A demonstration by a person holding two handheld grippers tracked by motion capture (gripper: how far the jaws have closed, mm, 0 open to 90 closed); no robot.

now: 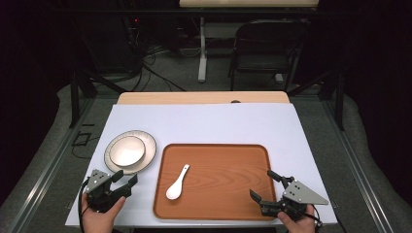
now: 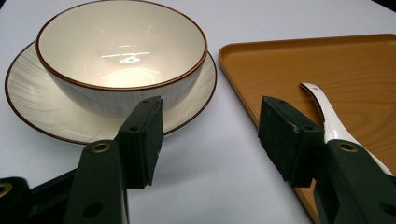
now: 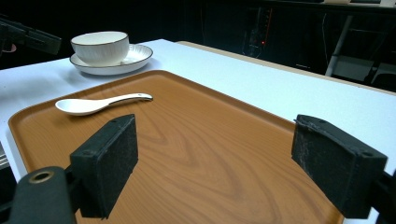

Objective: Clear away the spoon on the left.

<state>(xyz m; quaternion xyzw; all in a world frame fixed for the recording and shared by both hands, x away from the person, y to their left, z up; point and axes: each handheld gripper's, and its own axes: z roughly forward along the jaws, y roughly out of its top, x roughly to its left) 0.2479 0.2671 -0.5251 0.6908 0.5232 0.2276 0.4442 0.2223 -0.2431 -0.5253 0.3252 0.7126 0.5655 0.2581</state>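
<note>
A cream bowl (image 1: 127, 151) with a brown rim sits on a white plate (image 1: 148, 147) at the table's left. Right of it lies a wooden tray (image 1: 223, 170) with a white spoon (image 1: 177, 182) on its left part. My left gripper (image 1: 125, 180) rests open on the table just in front of the plate, nothing between its fingers. In the left gripper view the bowl (image 2: 121, 51) and plate (image 2: 32, 98) stand just beyond the gripper (image 2: 210, 135). My right gripper (image 1: 265, 186) hangs open over the tray's front right corner. Its own view shows the spoon (image 3: 93, 104) and bowl (image 3: 100, 46) farther off.
A white sheet (image 1: 204, 121) covers the table, with a bare wooden strip (image 1: 204, 97) along the far edge. Beyond the table stand a dark folding chair (image 1: 265, 46) and a white table leg (image 1: 202, 48) on a grey floor with cables.
</note>
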